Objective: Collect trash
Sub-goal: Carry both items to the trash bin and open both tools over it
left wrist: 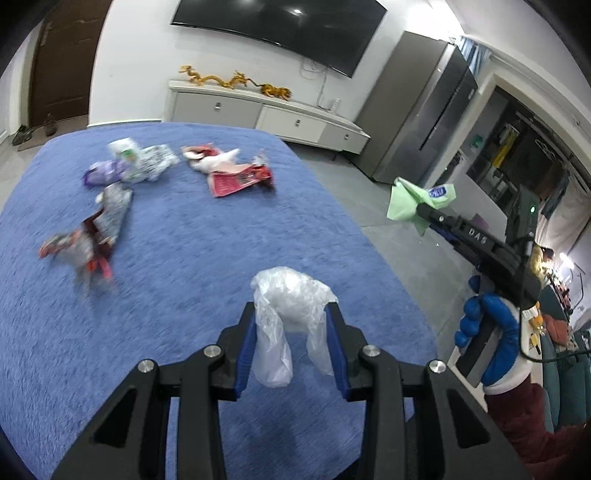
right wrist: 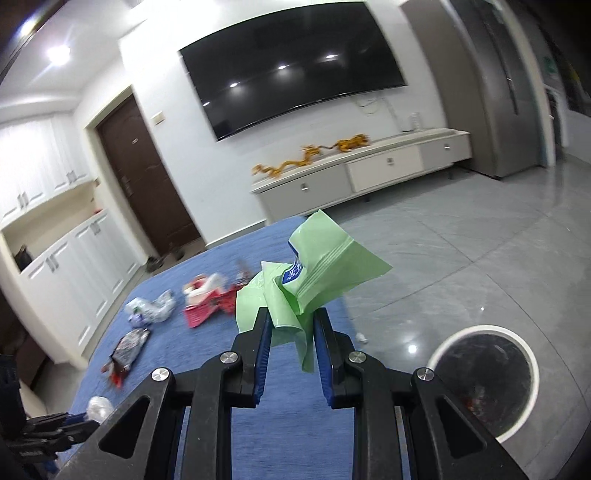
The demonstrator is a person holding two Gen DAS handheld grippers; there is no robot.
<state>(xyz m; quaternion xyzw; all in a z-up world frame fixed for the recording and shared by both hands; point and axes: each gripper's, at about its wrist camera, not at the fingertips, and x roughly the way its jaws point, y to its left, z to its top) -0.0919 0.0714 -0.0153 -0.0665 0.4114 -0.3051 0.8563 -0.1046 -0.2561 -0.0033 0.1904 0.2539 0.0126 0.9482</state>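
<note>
Blue carpet [left wrist: 177, 258] underfoot, strewn left of and beyond the jaws with silver wrappers [left wrist: 99, 229] and a red packet [left wrist: 236, 177]. Left gripper [left wrist: 291, 314] part-closed on a clear plastic bag [left wrist: 291, 295]. Beyond: white cabinet [left wrist: 266, 114], wall television [left wrist: 280, 26]. Right gripper [right wrist: 291, 317] clamped on a green wrapper [right wrist: 310, 273]; white-rimmed bin [right wrist: 484, 384] on grey tiles, right of those jaws.

Two black two-finger grippers show, the left gripper [left wrist: 291, 314] and the right gripper [right wrist: 291, 321]. Six pieces of trash appear: one crumpled clear plastic bag [left wrist: 291, 295], one green plastic wrapper [right wrist: 306, 280], and four crumpled wrappers near the far edge of the blue carpet [left wrist: 184, 240]. One round white-rimmed bin [right wrist: 484, 380] stands on the floor.
</note>
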